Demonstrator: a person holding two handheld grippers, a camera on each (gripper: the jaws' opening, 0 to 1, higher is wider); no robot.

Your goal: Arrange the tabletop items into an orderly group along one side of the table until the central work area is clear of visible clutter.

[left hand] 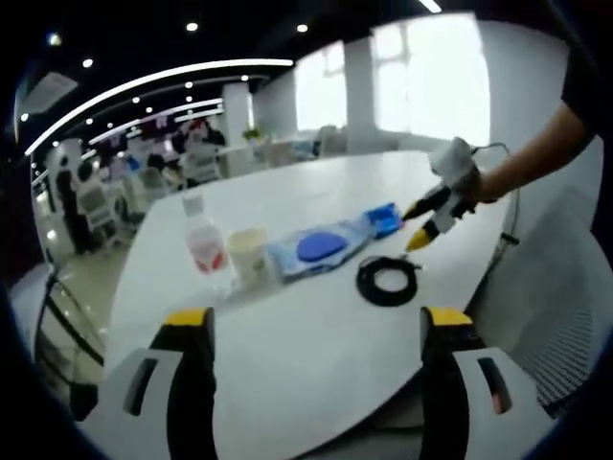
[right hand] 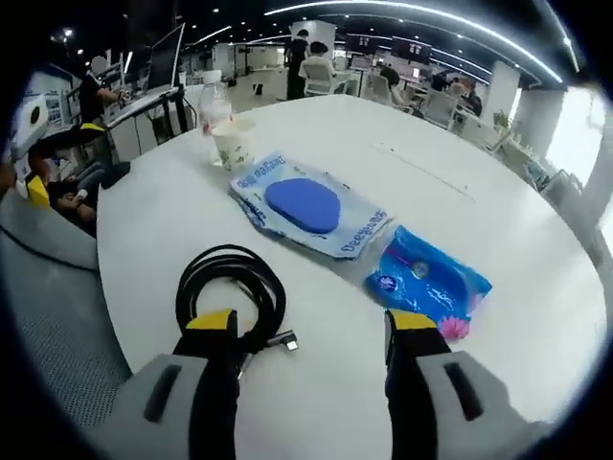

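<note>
A coiled black cable (left hand: 388, 280) (right hand: 232, 291) lies on the white table (left hand: 287, 355) (right hand: 498, 240). Beside it are a clear bag holding a blue oval pad (left hand: 321, 247) (right hand: 305, 209), a small blue packet (left hand: 385, 219) (right hand: 427, 281), a paper cup (left hand: 249, 255) (right hand: 233, 145) and a plastic bottle (left hand: 204, 244) (right hand: 214, 108). My left gripper (left hand: 316, 321) stands open near the table's edge, well short of the items. My right gripper (right hand: 312, 326) (left hand: 421, 224) is open, its left jaw over the cable's coil, nothing held between the fingers. A person's hand holds the right gripper.
The table's rim curves close at the left of the right gripper view, with a grey chair back (right hand: 57, 316) beyond it. Office desks, chairs and people fill the background (left hand: 115, 172) (right hand: 316, 57). Bare tabletop spreads in front of the left gripper.
</note>
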